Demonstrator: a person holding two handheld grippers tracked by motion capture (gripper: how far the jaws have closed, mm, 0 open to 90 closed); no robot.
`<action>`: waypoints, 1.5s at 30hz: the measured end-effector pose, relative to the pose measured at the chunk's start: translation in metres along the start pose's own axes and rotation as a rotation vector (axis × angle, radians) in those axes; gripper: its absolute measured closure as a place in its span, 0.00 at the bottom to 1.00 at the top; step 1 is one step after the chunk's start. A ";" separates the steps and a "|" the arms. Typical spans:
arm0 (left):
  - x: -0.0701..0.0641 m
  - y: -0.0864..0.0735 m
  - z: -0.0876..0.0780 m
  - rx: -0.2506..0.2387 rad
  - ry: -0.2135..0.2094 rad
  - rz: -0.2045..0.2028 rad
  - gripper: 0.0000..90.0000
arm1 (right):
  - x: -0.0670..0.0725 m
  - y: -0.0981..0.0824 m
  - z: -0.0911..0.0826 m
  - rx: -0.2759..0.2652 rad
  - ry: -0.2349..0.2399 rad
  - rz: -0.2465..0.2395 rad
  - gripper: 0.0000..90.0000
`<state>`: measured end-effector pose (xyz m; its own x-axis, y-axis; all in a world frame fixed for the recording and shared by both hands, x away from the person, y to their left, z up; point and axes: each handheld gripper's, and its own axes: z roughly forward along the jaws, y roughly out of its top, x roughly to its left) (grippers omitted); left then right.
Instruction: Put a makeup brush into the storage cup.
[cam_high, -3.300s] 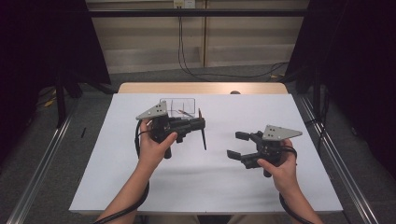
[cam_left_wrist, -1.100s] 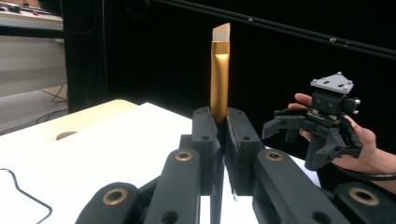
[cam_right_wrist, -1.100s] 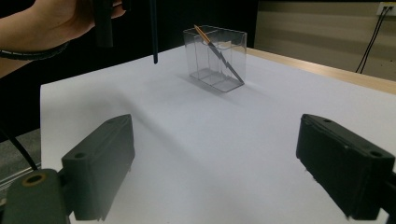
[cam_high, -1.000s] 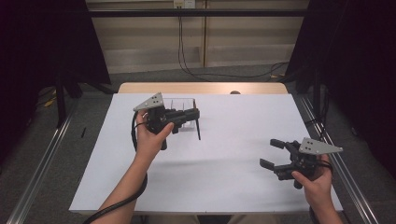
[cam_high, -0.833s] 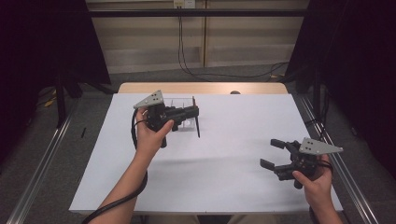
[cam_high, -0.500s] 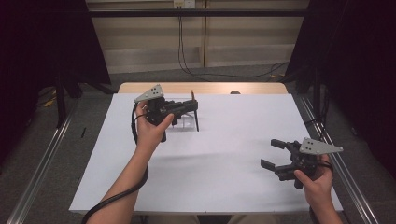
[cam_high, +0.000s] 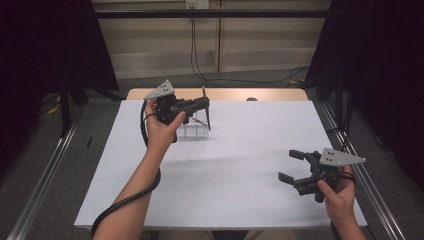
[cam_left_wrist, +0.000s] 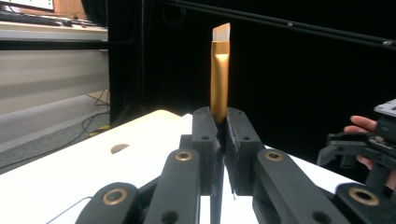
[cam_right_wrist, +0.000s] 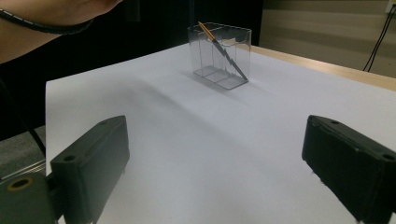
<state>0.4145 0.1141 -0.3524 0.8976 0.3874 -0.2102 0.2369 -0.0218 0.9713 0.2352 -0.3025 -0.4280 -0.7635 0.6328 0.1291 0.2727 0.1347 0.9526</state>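
White counter (cam_high: 220, 190), two tongs, two brushes and one clear holder are seen.

One gold-handled brush (cam_left_wrist: 219, 70) is clamped upright between the closed jaws of the left tongs (cam_high: 202, 102), which are held raised at the far left part of the counter, just above the clear three-compartment holder (cam_right_wrist: 219, 53). A second brush (cam_right_wrist: 219, 44) is seen leaning diagonally inside that holder. The right tongs (cam_high: 290, 167) are held low near the counter's right edge with the jaws spread wide and nothing between them. Bare white surface is left between the two tongs, and the holder is set well apart from the right tongs.
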 end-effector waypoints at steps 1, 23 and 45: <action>0.001 0.000 0.001 -0.004 0.005 -0.001 0.93 | 0.000 0.000 0.000 0.000 -0.005 -0.004 0.08; 0.022 0.005 0.013 -0.001 0.109 0.003 0.93 | 0.000 0.000 -0.001 -0.006 0.000 -0.010 0.08; 0.040 -0.003 0.027 0.024 0.202 0.022 0.93 | 0.000 0.001 -0.002 -0.016 0.002 -0.014 0.08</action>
<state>0.4600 0.1049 -0.3671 0.8102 0.5639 -0.1601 0.2290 -0.0531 0.9720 0.2342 -0.3034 -0.4267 -0.7683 0.6296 0.1157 0.2525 0.1319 0.9586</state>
